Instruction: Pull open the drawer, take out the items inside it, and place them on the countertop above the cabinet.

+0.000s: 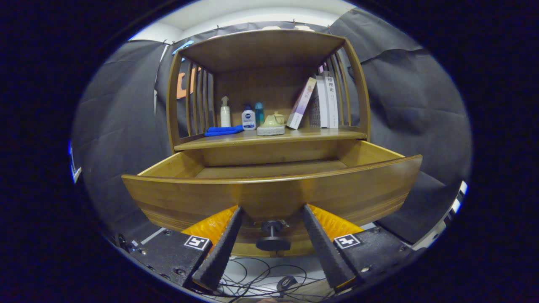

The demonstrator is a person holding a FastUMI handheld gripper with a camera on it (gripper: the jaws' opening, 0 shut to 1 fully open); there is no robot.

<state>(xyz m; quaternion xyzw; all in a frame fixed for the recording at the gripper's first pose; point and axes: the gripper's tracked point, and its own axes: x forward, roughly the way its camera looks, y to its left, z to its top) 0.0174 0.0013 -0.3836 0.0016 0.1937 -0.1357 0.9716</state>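
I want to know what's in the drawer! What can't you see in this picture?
- Gripper view: the drawer is pulled open, but its tall front board hides most of the inside, so any items there can't be made out.
- The small bottles on the countertop are too small to identify.
- The gripper is open around the knob, not touching it.

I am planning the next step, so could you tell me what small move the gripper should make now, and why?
Probably back off the knob and rise over the drawer front: the drawer is already pulled out, and the gripper fingers stand open on either side of the knob.
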